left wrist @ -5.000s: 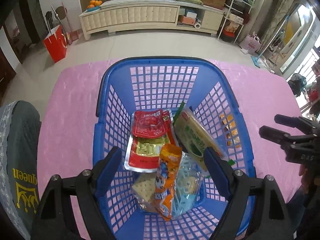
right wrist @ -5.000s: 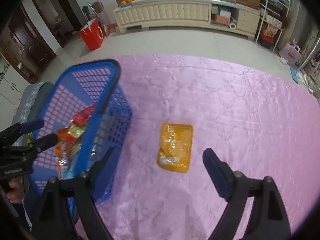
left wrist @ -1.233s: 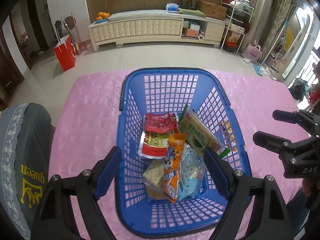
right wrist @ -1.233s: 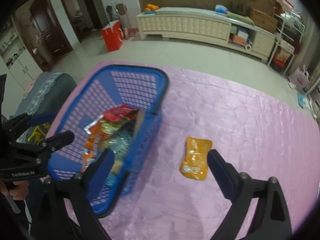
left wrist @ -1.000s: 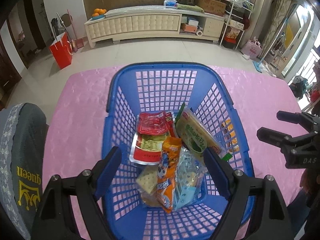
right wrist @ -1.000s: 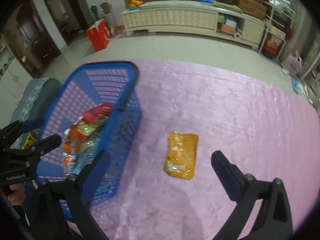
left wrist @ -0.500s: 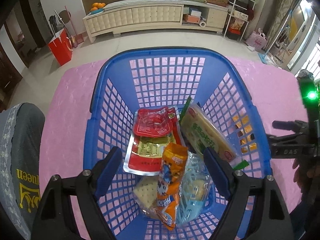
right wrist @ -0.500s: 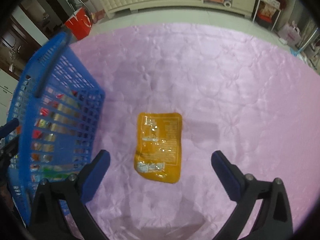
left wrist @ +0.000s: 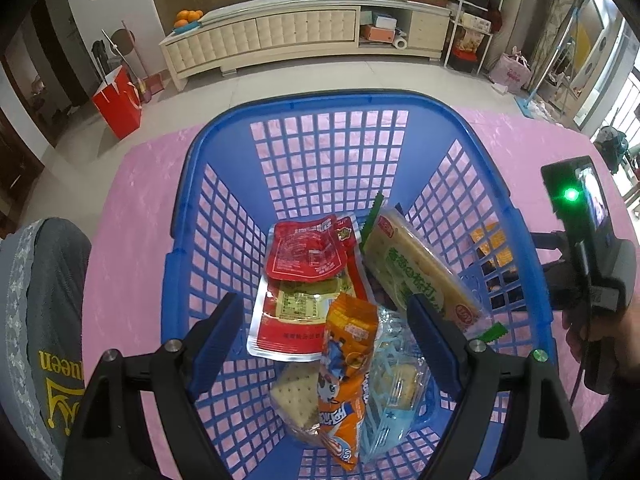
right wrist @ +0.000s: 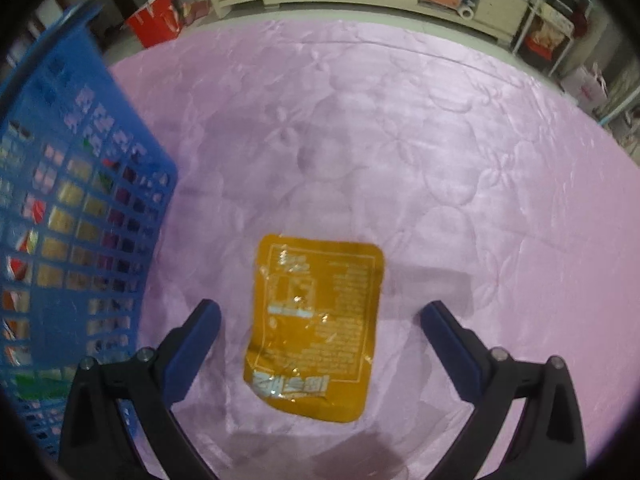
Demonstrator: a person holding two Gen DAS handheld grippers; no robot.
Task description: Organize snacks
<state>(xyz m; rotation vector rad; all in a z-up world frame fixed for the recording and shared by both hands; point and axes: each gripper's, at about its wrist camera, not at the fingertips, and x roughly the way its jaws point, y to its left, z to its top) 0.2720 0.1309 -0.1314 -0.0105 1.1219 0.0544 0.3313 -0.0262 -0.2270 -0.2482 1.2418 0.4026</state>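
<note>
A blue plastic basket [left wrist: 208,152] stands on the pink cloth. It holds several snack packs: a red pouch [left wrist: 308,252], a green-and-white cracker pack [left wrist: 416,268], an orange pack [left wrist: 344,364] and a clear pale-blue pack [left wrist: 396,380]. My left gripper [left wrist: 326,316] is open and empty above the basket's near end. An orange pouch [right wrist: 316,328] lies flat on the cloth to the right of the basket [right wrist: 84,184]. My right gripper [right wrist: 320,320] is open, low over this pouch, with a finger on each side of it. The right gripper's body [left wrist: 584,248] shows in the left wrist view.
The pink quilted cloth [right wrist: 440,160] covers the table. A grey cushion with yellow letters [left wrist: 44,312] lies at the left edge. Beyond the table are a white cabinet [left wrist: 280,36] and a red bag [left wrist: 118,102] on the floor.
My right gripper has dropped towards the orange pouch, which now sits between its open fingers. My left gripper has moved closer over the basket and stays open.
</note>
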